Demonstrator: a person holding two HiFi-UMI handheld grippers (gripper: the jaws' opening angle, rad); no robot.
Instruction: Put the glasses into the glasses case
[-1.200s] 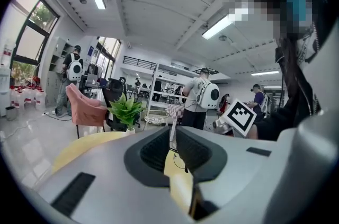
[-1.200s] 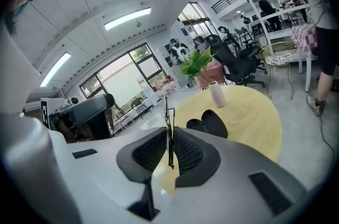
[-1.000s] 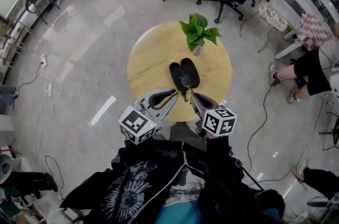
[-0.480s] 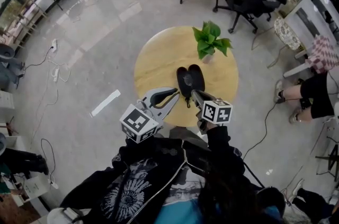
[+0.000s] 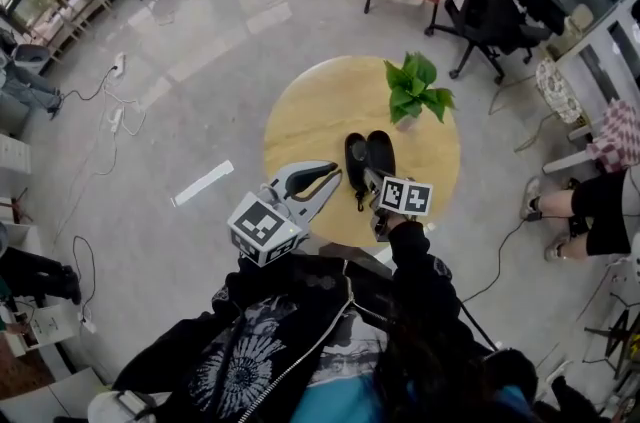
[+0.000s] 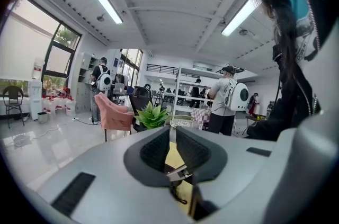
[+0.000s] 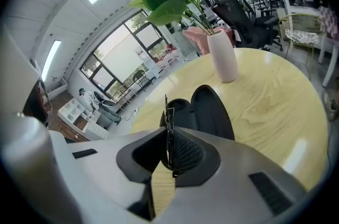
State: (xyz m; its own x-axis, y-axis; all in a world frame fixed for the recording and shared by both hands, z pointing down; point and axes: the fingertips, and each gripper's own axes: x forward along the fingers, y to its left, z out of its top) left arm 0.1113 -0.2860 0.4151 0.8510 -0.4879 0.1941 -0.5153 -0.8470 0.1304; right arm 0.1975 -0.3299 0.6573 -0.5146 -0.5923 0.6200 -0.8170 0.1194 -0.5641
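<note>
The black glasses case (image 5: 368, 154) lies open on the round wooden table (image 5: 310, 121), both shells facing up. My right gripper (image 5: 369, 180) is shut on the thin dark glasses (image 5: 359, 198). It hovers at the case's near end, with part of the glasses hanging below it. In the right gripper view the glasses (image 7: 167, 122) stand edge-on between the pads of the right gripper (image 7: 169, 139), just before the case (image 7: 206, 112). My left gripper (image 5: 334, 175) waits left of the case. The left gripper (image 6: 172, 139) has its jaws drawn to a thin slit, with nothing in them.
A green plant in a white vase (image 5: 415, 89) stands on the table behind the case; the vase (image 7: 222, 56) is beyond the case's far end. Chairs, floor cables and a seated person (image 5: 590, 201) ring the table. Several people stand in the background of the left gripper view.
My right gripper has moved down and forward with the glasses, closing on the near end of the open case. The left gripper has hardly shifted.
</note>
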